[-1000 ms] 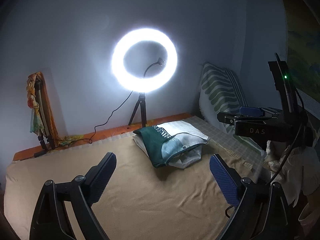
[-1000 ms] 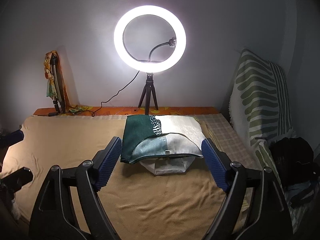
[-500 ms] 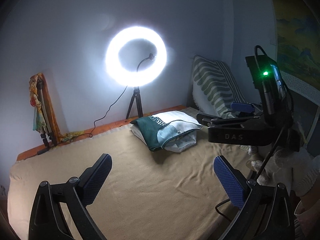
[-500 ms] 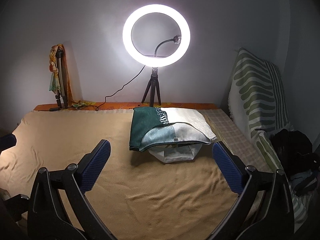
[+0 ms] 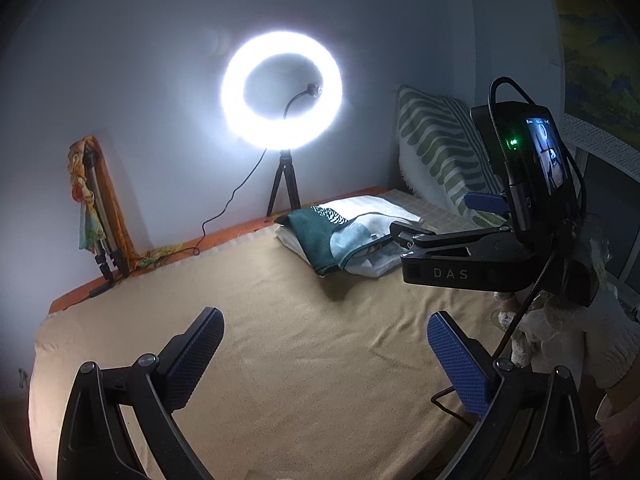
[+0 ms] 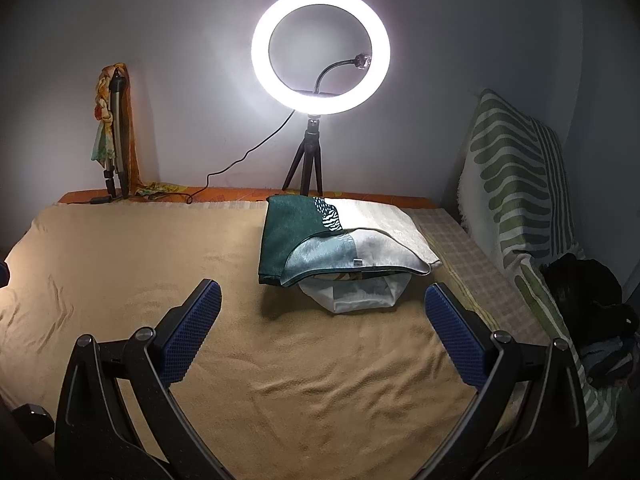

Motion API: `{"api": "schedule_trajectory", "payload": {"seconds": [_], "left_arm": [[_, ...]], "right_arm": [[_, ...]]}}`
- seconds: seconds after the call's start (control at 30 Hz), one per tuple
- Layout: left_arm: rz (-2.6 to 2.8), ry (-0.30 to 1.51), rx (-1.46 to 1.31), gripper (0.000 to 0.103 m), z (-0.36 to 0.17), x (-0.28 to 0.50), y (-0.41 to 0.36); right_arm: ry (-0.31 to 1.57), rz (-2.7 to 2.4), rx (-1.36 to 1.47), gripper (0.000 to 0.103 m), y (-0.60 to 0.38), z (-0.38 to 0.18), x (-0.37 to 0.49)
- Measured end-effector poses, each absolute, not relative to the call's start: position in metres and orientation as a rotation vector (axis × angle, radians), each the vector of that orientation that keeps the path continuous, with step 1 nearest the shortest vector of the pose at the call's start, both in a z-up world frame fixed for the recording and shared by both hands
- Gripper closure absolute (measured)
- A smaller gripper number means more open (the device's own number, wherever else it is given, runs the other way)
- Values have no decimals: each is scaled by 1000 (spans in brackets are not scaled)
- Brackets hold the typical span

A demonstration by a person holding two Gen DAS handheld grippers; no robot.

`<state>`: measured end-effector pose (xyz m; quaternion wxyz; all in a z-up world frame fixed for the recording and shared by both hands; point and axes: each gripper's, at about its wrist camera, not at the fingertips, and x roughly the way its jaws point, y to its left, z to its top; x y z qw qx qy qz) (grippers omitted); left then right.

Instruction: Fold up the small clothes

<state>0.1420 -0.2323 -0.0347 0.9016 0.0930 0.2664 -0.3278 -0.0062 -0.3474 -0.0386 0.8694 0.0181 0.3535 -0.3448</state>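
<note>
A folded green, teal and white cloth (image 6: 340, 246) lies on a folded white garment (image 6: 354, 294) at the far middle of the tan blanket (image 6: 280, 360). My right gripper (image 6: 320, 312) hangs open just short of this pile, nothing between its blue pads. From the left wrist view the pile (image 5: 340, 236) sits far right, partly behind the right gripper's black body (image 5: 460, 256). My left gripper (image 5: 326, 346) is open over bare blanket (image 5: 280, 340), well short of the pile.
A lit ring light on a tripod (image 6: 320, 52) stands at the wall behind the pile, its cable trailing left. A striped pillow (image 6: 516, 184) leans at the right with dark clothes (image 6: 588, 300) below it. A folded tripod wrapped in cloth (image 6: 114, 128) leans far left.
Both grippers have sunk toward the blanket. The right gripper's jaws spread wider. In the left wrist view the right gripper has come closer and covers part of the pile.
</note>
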Motion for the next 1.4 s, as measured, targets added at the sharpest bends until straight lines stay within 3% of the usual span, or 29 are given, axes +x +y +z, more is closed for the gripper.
{"api": "schedule_trajectory", "payload": {"seconds": [1.4], "left_arm": [[-636,522,250,0,-31,127,-232]], "right_arm": [[774,-682,74,0,-346,-51,-10]]}}
